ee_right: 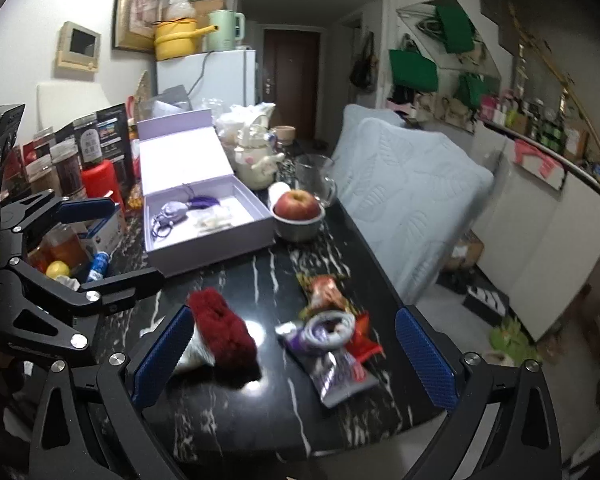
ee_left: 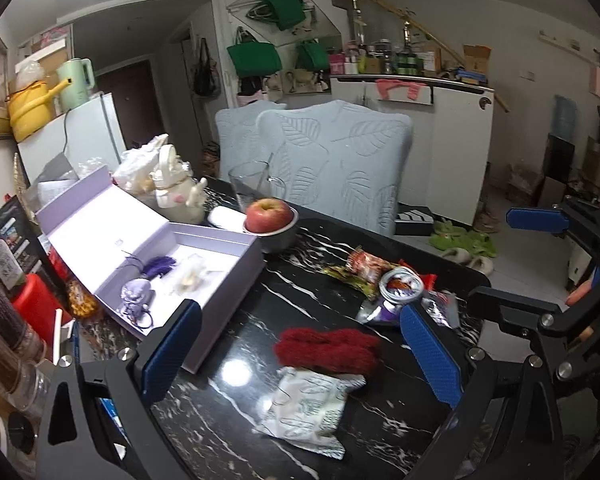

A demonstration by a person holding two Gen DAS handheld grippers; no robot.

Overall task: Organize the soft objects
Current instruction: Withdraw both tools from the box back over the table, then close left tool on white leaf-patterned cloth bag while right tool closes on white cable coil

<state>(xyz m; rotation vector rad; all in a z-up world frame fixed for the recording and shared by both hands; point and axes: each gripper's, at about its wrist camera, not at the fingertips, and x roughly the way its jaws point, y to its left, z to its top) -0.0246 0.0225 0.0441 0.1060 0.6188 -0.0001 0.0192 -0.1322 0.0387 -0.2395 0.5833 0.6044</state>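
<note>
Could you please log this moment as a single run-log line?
left gripper: open, above red knit item | right gripper: open, above snack wrappers | lavender box: open | nothing held

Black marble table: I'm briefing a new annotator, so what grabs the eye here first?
The red fuzzy knit near the front, overlapping a white packet. Behind, the open lavender box at left and an apple in a bowl. Snack wrappers cluster at right.

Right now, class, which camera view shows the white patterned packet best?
The left wrist view: the white patterned packet lies nearly whole below the red fluffy item. In the right wrist view, that item and a tool finger hide most of it.
</note>
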